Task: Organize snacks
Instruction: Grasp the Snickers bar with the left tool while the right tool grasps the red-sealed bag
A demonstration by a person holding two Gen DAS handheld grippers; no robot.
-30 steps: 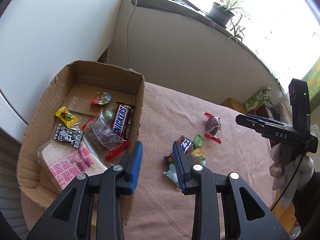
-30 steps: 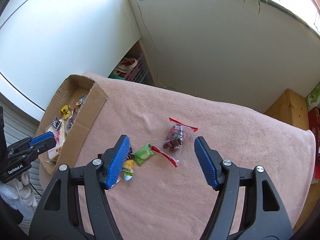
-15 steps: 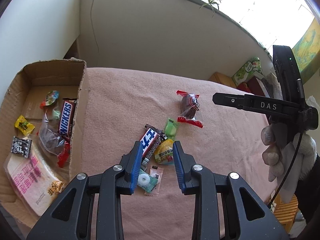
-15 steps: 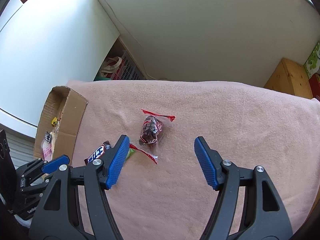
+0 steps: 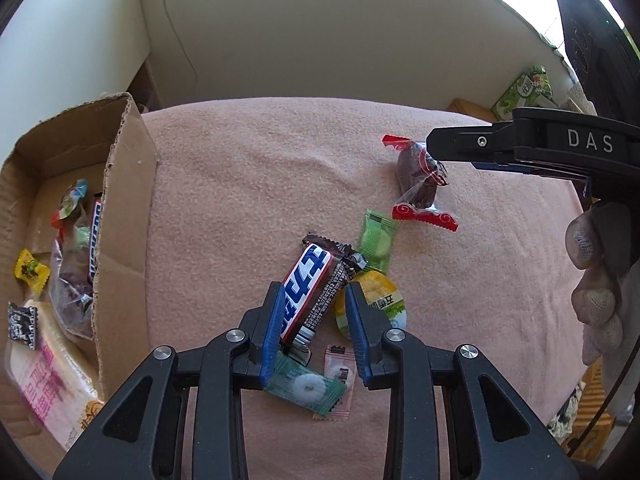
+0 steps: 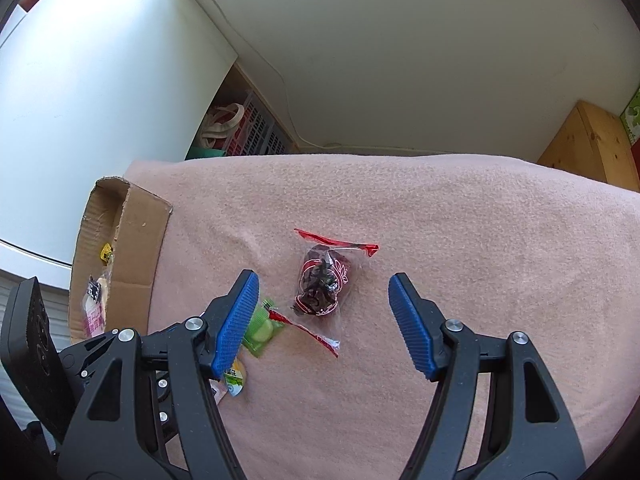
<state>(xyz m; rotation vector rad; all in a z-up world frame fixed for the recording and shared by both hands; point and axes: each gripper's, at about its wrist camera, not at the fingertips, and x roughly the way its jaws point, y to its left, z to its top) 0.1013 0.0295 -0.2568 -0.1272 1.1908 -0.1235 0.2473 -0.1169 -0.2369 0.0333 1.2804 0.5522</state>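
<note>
we held our left gripper (image 5: 312, 300) low over a pink cloth (image 5: 248, 184), its jaws narrow and straddling a snickers bar (image 5: 310, 294), the pads not pressing it that we could see. our right gripper (image 6: 322, 312) hung with jaws wide and empty above a clear red-edged candy bag (image 6: 322, 284). a green sweet (image 5: 376, 236) and a yellow jelly cup (image 5: 378, 300) lay beside the bar. the cardboard box (image 5: 128, 200) of snacks sat at the left.
</note>
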